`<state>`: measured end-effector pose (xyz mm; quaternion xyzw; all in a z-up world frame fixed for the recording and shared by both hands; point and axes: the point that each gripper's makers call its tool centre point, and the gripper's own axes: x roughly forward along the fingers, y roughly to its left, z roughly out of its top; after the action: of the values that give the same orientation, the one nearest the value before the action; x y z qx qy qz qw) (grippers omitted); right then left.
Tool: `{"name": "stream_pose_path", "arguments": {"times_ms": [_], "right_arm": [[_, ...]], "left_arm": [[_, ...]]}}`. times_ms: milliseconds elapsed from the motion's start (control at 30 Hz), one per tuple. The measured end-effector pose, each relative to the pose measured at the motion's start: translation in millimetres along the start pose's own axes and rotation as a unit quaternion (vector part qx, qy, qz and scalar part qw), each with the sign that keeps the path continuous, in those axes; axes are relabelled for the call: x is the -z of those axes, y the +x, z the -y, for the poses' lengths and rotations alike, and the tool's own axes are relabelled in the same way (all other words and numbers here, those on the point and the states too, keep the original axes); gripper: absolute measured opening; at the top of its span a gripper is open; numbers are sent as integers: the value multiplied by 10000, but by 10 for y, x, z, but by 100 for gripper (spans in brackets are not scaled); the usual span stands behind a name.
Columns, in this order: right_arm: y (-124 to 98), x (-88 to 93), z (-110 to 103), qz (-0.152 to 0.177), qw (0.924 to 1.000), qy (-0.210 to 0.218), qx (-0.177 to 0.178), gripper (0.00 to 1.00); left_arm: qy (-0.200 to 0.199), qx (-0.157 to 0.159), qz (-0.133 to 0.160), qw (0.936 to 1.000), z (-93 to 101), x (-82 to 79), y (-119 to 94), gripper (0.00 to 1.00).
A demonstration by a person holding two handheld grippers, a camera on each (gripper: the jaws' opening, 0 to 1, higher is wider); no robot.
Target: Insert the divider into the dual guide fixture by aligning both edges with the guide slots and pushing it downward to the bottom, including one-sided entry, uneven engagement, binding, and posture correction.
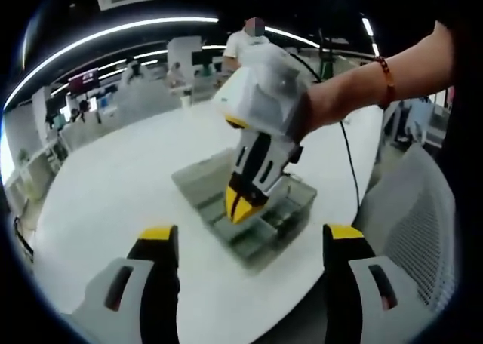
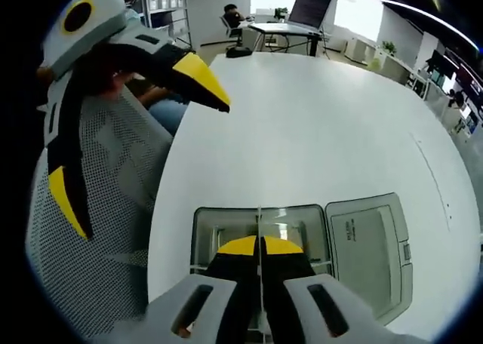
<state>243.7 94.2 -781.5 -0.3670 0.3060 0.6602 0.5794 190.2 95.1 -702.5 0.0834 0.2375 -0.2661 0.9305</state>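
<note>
A grey open-topped guide fixture (image 2: 198,238) lies on the white table, its flat lid (image 2: 370,246) folded out to the right. My right gripper (image 2: 260,247) is shut on a thin divider (image 2: 259,222), seen edge-on, which stands upright over the middle of the fixture. From the left gripper view, the right gripper (image 1: 240,208) points steeply down, its yellow tips inside the fixture (image 1: 294,208). How deep the divider sits in the slots I cannot tell. My left gripper (image 1: 251,238) hovers open and holds nothing, back from the fixture. It also appears as the left gripper (image 2: 155,170) at the table's edge.
The round white table (image 2: 317,125) has bare room beyond the fixture. A grey mesh chair (image 1: 411,223) stands against the table edge, the same chair (image 2: 98,231) under the left gripper. A hand and forearm (image 1: 355,87) hold the right gripper. Desks and seated people are in the background.
</note>
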Motion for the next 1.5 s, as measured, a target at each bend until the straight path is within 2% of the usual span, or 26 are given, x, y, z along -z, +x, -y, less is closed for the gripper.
{"name": "stream_pose_path", "arguments": {"times_ms": [433,767,900,1000,1267,1400,1500], "right_arm": [[16,19,-1,-219,9998,17,30,0],[-1,39,13,-82,9989,355,297,1],[-68,11,57,129,9976,435,527,3],[-118,-4,79,300,9951,686,645,5],[-251,7,37,553,9908,956,779,6],[-307,20,-7,665,9883,1078,850,7],[-350,7,-20,783,9856,1169,942,7]], "left_arm": [[-8,13,10,10000,0,-31,-3,77],[12,85,-44,10000,44,-33,-5,77],[-100,67,36,9999,50,-76,-28,77],[-106,47,26,9999,60,-78,-34,77],[-331,12,143,9993,93,-111,-65,78],[-276,12,95,9996,115,-108,-97,78],[-304,25,204,9993,130,-154,-104,78]]}}
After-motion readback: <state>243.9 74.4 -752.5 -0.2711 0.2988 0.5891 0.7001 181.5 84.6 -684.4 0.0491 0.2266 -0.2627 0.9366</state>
